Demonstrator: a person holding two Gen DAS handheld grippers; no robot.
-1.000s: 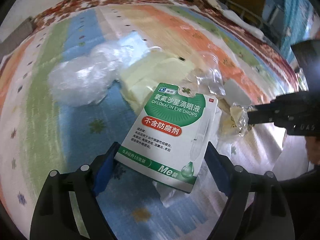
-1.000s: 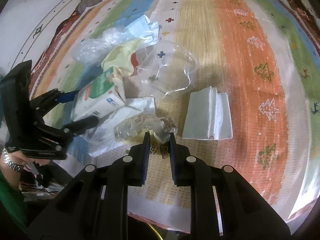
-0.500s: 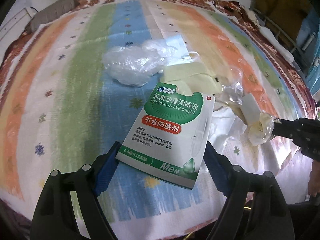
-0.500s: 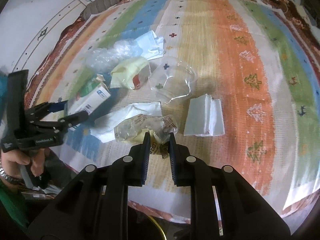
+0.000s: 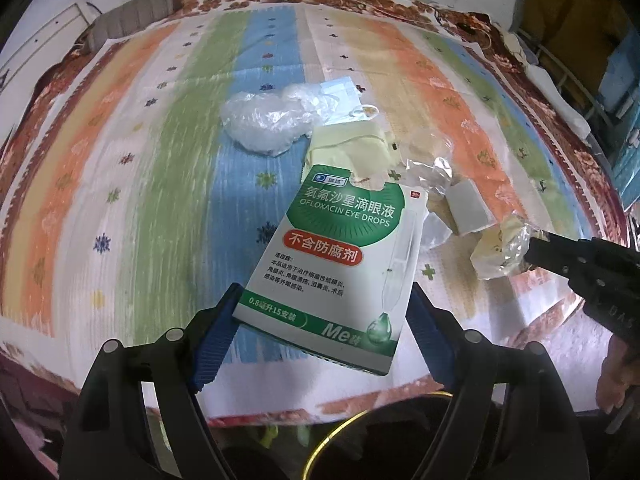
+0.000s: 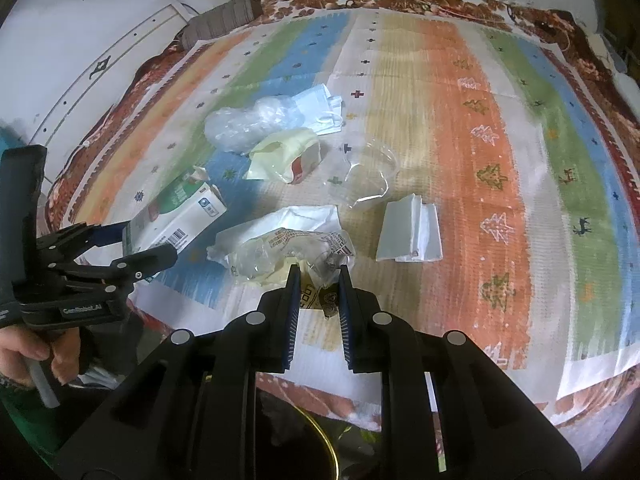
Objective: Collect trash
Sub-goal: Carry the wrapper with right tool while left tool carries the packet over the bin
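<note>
A: What does the carton in the left tongs (image 5: 320, 320) say?

B: It is a green and white eye-drop box (image 5: 340, 264). The English line reads "OFLOXACIN EYE DROPS", there is Chinese print above and below it, a red band with white characters, and "Me" near the bottom edge. The blue pads stand wide, one pressed on each side of the box, which hangs clear above the striped cloth (image 5: 160, 184). In the right wrist view a barcode shows on its white side (image 6: 176, 216).

A: And the right tongs (image 6: 316, 280)?

B: Nearly together, pinching a crumpled clear wrapper (image 6: 304, 248) with brown printing I cannot read. It is off the cloth too.

A: Any writing on the tools?

B: The body of the left tool carries a small label, something like "GenRobot.AI"; it is blurred.

A: What lies on the surface?

B: A crinkled clear bag (image 6: 248, 124), a white face mask (image 6: 324, 108) just beside it, a pale yellow packet (image 6: 284, 152), a clear plastic cup lid (image 6: 368, 176), a folded white paper (image 6: 408, 232), and a white tissue (image 6: 292, 216).
</note>
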